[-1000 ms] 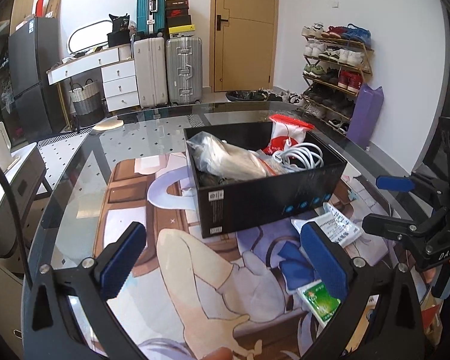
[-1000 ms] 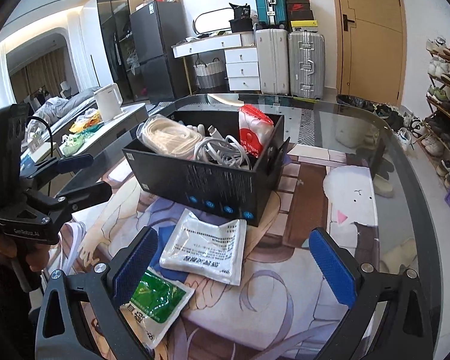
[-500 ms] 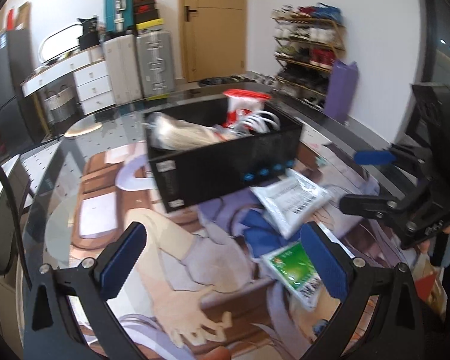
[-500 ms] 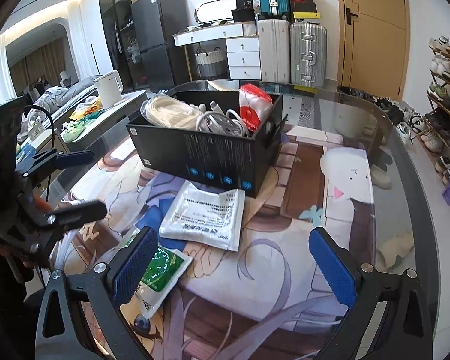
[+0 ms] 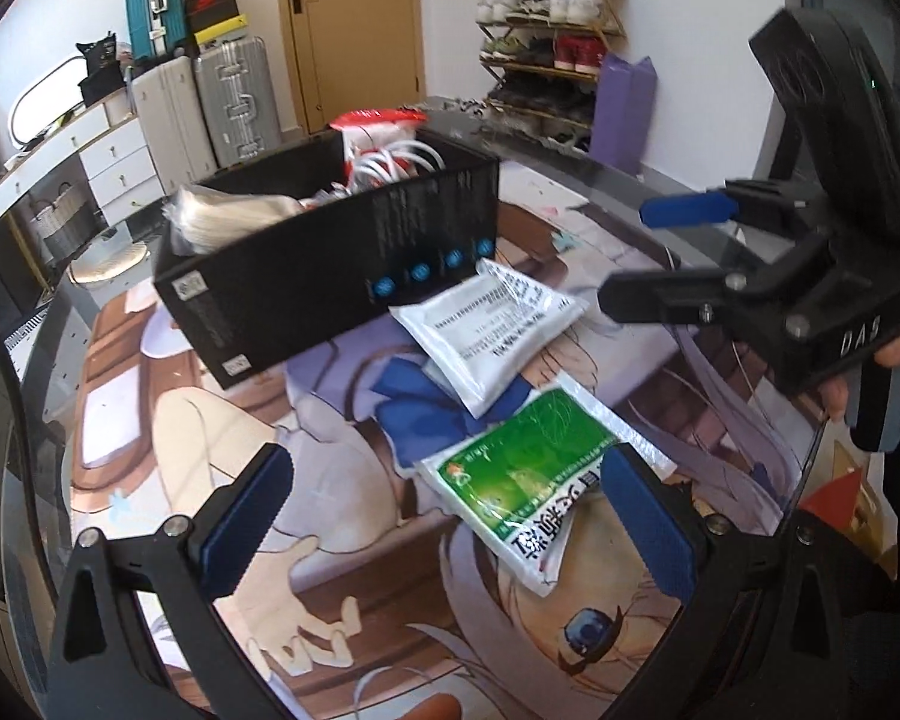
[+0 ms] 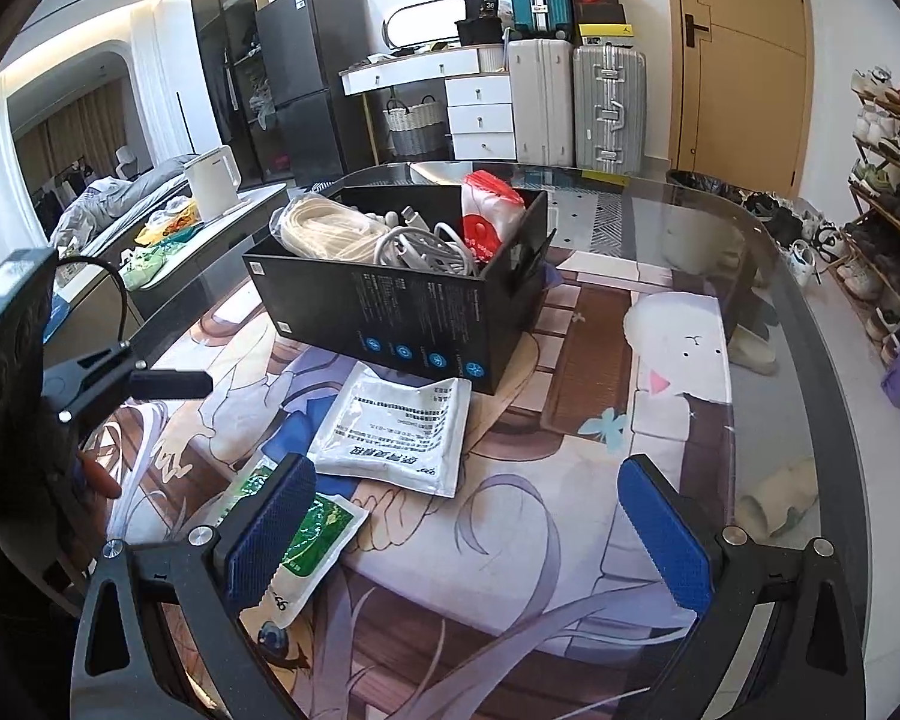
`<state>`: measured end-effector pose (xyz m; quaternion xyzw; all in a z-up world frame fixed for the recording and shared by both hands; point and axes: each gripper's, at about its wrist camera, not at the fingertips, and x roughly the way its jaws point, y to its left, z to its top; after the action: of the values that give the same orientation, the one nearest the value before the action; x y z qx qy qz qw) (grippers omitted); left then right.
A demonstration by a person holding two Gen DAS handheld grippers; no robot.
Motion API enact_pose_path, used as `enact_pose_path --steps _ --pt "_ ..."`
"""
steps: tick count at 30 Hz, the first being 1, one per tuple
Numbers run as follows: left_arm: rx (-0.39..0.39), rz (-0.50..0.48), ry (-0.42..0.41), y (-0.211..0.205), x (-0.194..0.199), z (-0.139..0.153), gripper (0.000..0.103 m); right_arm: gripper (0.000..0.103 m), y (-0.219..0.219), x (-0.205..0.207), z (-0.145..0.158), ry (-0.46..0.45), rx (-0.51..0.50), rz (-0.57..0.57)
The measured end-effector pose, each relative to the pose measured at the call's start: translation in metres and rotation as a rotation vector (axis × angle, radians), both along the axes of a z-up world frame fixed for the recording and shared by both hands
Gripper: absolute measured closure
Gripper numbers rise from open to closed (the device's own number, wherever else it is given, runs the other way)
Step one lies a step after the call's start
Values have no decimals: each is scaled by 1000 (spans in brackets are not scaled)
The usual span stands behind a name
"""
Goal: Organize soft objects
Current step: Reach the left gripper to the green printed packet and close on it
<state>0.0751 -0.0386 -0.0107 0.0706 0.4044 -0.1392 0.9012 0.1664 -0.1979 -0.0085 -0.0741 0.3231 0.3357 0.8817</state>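
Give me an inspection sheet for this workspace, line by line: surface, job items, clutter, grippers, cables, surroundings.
Surface: glass table with an illustrated mat under the items.
Job's things: white pouch flat on the mat, one corner at the black box; green pouch beside it, nearer the grippers. Red-and-white packet upright in the box.
Clutter: bagged cord bundle in the box.
Grippers: left gripper open, empty, above the green pouch; right gripper open, empty, its left pad over the green pouch.
Cables: white cables coiled in the box.
Surroundings: suitcases, shoe rack, door.
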Motion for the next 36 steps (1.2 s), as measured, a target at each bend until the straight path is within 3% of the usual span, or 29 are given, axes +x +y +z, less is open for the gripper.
enact_pose_path --steps 13,22,28,33,36 --pt "79 -64 54 -16 6 -13 0 1 -2 2 -2 13 -6 -1" --pt "37 -85 75 -21 21 -13 2 1 -3 3 -3 20 -1 -9" --pt "2 -139 76 -22 16 -11 20 1 -2 5 -6 30 -1 -6" --pt "-4 -179 58 -24 8 -7 51 1 -1 5 -7 33 -3 -2" --pt "0 -173 58 -20 3 -5 54 1 -1 4 -7 31 -4 -4"
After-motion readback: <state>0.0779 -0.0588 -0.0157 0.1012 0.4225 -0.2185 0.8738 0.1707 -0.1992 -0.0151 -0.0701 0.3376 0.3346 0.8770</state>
